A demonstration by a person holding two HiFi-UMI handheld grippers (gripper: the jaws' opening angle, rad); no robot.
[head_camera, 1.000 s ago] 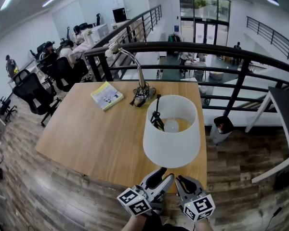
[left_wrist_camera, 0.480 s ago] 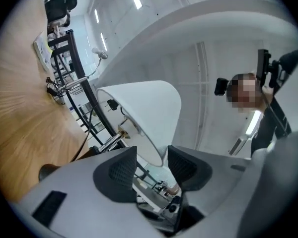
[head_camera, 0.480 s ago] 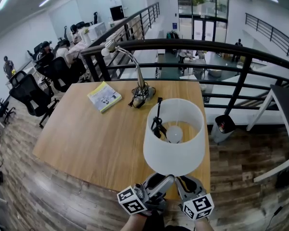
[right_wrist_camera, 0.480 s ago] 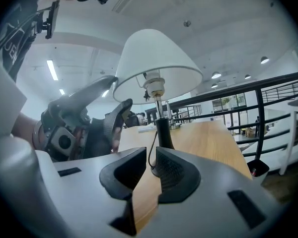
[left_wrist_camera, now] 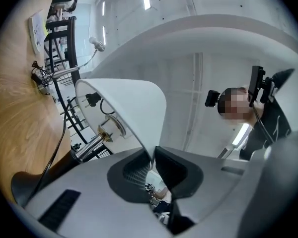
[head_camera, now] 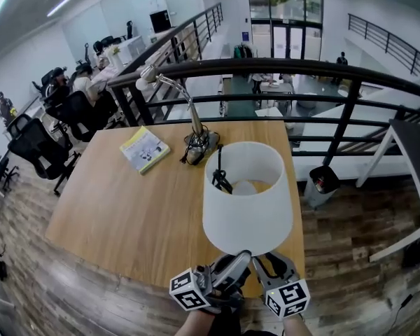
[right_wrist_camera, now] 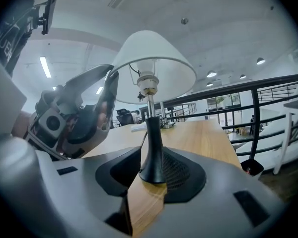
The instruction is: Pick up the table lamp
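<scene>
A table lamp with a white drum shade and a black flared foot stands on the light wooden table, close to its near edge and toward the near right corner. Looking down into the shade, a pale bulb and a loop of black cable show inside.

The left gripper points up at the shade's lower rim. Its jaws have just been closing, and the thin white edge of the shade is now pinched between the two dark pads (the grip is on the rim only, not on the stem). The right gripper lies low and about level at the table's near edge. Its jaws have just been opening and stand apart around the lamp's black foot, which rests on the wood between them, with bare wood showing beside the foot on one side. The two grippers sit side by side under the shade, their marker cubes toward the person.

Farther back, near the far edge, a silver gooseneck desk lamp stands about mid-table with its own dark cord. A yellow-green booklet lies to its left. A black metal railing runs just behind the far edge.
</scene>
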